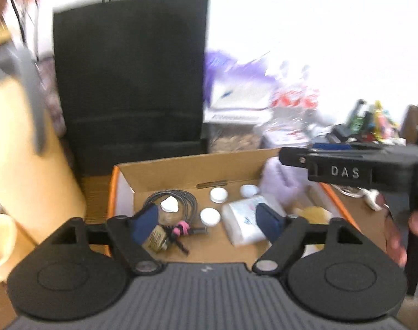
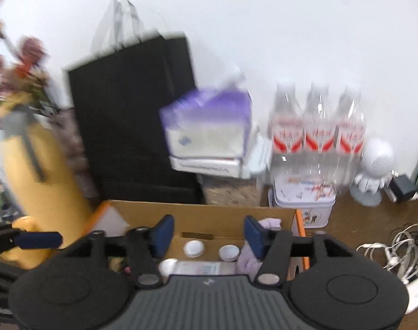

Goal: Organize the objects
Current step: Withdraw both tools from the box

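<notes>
Currently both grippers hang over the open cardboard box [image 1: 197, 170], each pointing down and forward into it. My left gripper [image 1: 209, 220] stands wide with nothing between the blue pads; the right gripper [image 2: 207, 233] is also parted, a bit narrower, and empty.

Loose things lie on the box floor: three white caps [image 1: 218, 194], a coiled black cable [image 1: 167, 200] with a pink tie, a small brass-coloured piece [image 1: 156, 238], a flat white packet [image 1: 246, 224] and a lilac cloth [image 1: 281, 181] at the right end.

Key relation: the white packet sits just ahead of the left gripper's right-hand finger [image 1: 268, 222], low and to the right of its centre line. Its long axis runs from near-left to far-right, so it's skewed to the jaw line. Left hand looks nearer to it. From the right wrist view the packet [image 2: 197, 268] is mostly hidden under the gripper body.

Judgement: if the packet goes next, left takes it, after a small shift right. Frames are blurred, so fine contact is unreadable.
</notes>
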`<state>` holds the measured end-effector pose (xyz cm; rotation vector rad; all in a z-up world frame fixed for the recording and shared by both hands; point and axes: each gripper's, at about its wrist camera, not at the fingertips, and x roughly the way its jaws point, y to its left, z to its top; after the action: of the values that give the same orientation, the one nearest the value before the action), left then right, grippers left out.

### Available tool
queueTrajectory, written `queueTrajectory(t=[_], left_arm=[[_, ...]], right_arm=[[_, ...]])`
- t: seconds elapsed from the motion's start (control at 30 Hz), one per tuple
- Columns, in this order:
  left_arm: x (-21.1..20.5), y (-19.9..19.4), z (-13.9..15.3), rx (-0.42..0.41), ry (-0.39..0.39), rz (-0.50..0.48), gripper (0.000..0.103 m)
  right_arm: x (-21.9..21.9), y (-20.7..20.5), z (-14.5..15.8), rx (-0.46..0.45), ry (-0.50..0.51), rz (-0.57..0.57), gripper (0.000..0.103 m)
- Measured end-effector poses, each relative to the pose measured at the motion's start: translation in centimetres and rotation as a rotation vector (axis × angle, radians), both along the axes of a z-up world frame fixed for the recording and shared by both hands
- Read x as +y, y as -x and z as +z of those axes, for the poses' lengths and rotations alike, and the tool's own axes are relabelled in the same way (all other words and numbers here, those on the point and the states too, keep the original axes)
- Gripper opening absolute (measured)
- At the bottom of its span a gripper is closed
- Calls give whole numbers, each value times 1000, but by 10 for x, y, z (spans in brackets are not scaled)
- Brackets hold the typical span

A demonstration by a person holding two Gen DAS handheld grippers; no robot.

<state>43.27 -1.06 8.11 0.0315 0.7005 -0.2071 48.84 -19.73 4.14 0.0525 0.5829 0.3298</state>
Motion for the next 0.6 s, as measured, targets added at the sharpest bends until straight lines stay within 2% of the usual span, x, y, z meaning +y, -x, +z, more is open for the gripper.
queueTrajectory(t=[0.03,0.1,0.17,0.27,0.33,0.4,0.47,0.53,0.6], left_arm=[[0,22,9,-22,-4,-21,84],[8,73,24,-71,7,-47,89],[20,124,30,-116,41,-51,99],[34,189,25,-142,72,-68,103],[40,222,14,-133,55,-87,103],[44,252,-4,-115,25,-67,103],[50,276,-16,-89,8,-41,103],[52,299,-27,-56,-1,-25,103],[52,322,-38,-36,-5,-16,103]], right_arm=[[-3,15,6,-14,3,14,72],[-10,49,15,-26,14,32,73],[-22,93,21,-29,-8,69,73],[-37,159,23,-46,-26,140,80],[-39,206,16,-73,38,171,84],[-39,253,4,-103,137,183,84],[-40,296,-8,-123,182,205,86],[-43,333,-18,-109,167,230,90],[-45,360,-26,-74,148,251,90]])
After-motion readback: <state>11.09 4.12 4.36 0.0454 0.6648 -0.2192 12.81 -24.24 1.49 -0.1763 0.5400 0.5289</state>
